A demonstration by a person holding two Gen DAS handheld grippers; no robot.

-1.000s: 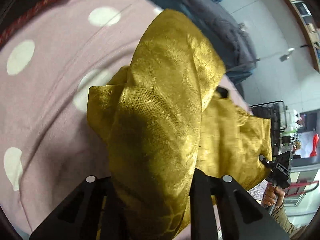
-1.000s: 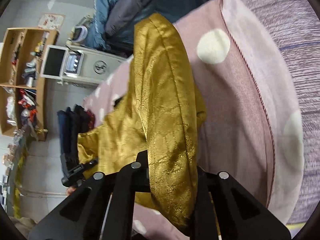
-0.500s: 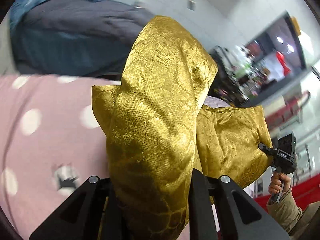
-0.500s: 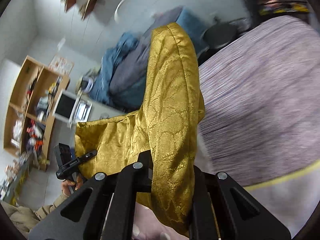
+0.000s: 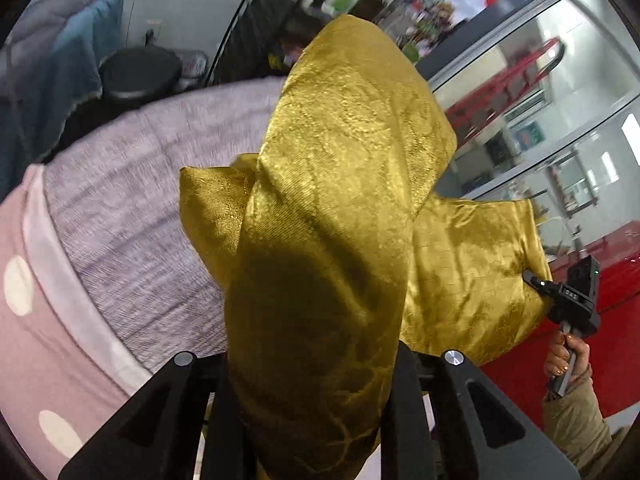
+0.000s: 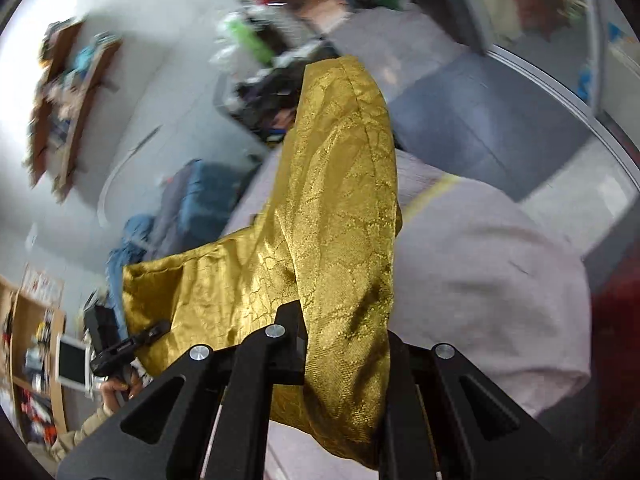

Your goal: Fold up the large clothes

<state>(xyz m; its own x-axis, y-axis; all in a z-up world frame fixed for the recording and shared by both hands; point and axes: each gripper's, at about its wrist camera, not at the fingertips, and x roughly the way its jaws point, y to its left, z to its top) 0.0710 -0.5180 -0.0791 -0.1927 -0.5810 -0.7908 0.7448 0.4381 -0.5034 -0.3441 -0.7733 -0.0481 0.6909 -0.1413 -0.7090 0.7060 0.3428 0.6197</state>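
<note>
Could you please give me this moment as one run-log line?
phase: carrying | left gripper: jaws opening, shiny gold brocade garment between them | right gripper: shut on garment | garment: lifted, stretched between grippers

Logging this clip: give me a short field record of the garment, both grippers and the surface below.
garment: shiny gold patterned fabric, lifted and stretched between both grippers
left gripper: jaws opening, fabric bunched between them
right gripper: shut on the fabric's other end
surface: lilac-grey woven blanket over pink white-dotted sheet
image quality: background motion-blurred

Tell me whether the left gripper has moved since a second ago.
Yes. The left gripper swung off the dotted pink cover toward the grey blanket, carrying the gold cloth.
</note>
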